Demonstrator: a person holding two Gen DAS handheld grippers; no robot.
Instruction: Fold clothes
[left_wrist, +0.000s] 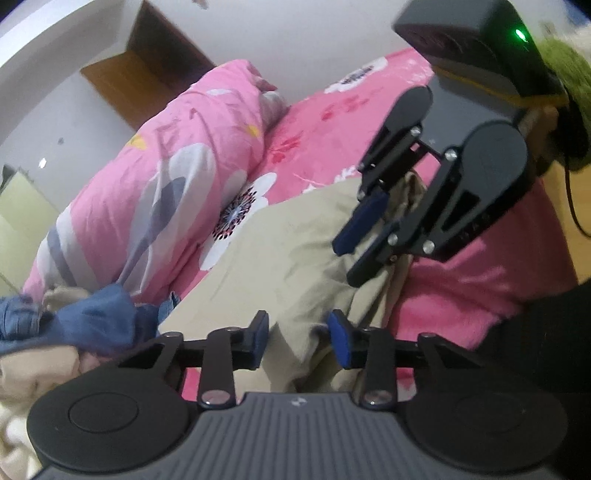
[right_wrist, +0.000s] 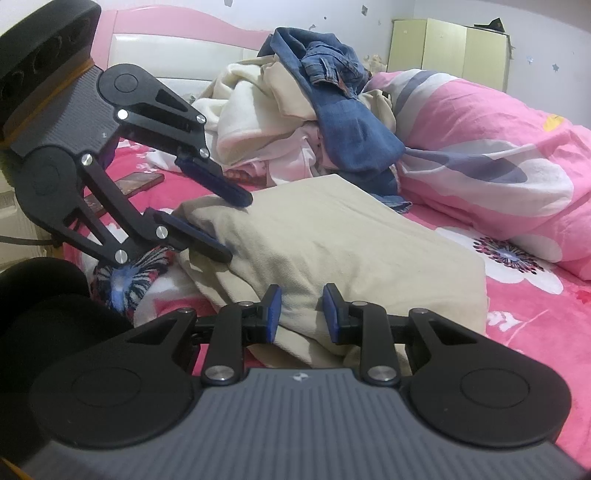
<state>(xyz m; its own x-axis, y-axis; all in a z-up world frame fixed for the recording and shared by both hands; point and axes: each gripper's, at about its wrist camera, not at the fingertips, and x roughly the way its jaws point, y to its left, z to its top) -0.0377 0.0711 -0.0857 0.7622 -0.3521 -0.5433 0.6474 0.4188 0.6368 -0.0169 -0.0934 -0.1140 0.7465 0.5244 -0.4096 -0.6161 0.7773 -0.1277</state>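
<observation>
A tan cloth (right_wrist: 351, 240) is lying on a bed with a pink flowered sheet (right_wrist: 535, 314), near the front edge. It is being held at two places along its near side.

One corner of it is being pinched by the left claw (right_wrist: 236, 227). One finger is lying on top of the corner and the other is sitting under it. The jaws are only partly closed, because the bunched corner between them is thick. That corner is being held a little above the sheet.

A fold of the same cloth is being squeezed by the right claw (right_wrist: 301, 314), just beside the left one. Its jaws are also only a little way apart, with the fold filling the gap.

Behind the cloth, a pile of clothes (right_wrist: 295, 110) is being left alone, with blue jeans on top and cream things under them. Beside the pile, a pink blanket (right_wrist: 498, 147) is lying rolled up along the bed. A pale cupboard (right_wrist: 450, 48) is standing against the far wall.
</observation>
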